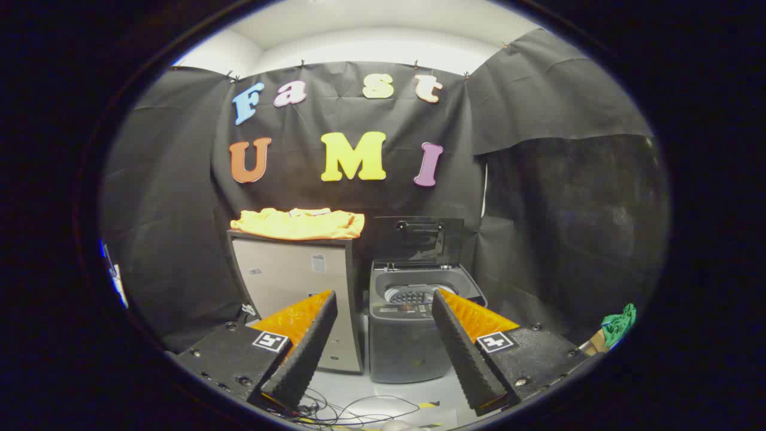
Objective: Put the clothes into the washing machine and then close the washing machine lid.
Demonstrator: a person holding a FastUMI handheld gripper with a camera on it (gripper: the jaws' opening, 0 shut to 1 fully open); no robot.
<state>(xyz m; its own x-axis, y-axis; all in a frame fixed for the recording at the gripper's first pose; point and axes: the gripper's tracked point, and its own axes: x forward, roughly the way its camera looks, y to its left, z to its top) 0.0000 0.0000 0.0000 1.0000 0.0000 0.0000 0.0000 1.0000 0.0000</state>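
One garment in play: a bright yellow-orange piece of clothing (297, 223), soft fabric, loosely folded into a flat, low heap with a paler patch showing near its top middle. It lies on top of a beige, dark-framed cabinet (293, 275), covering most of the top surface, with its long axis running side to side along the cabinet's top. Which end is collar or hem cannot be told at this range.

Just beside the cabinet, on its right, stands a small dark grey top-loading washing machine (407, 341) on the pale floor. Its dark, translucent lid (418, 241) is raised, standing nearly upright at the back against the black cloth wall. The round tub opening (419, 293) is exposed; a perforated metal drum wall is visible inside, and no fabric can be seen in the part of the drum that shows.

Gripper (383, 308): two black ribbed fingers with orange backs, spread wide apart, nothing between them. It is held well back from both cabinet and machine; the left finger overlaps the cabinet front, the right finger overlaps the machine's right front corner, and the machine's opening appears in the gap beyond the fingertips.

Thin dark cables (353, 410) trail on the floor below the fingers. A green crumpled item (619, 323) sits far off to the right.
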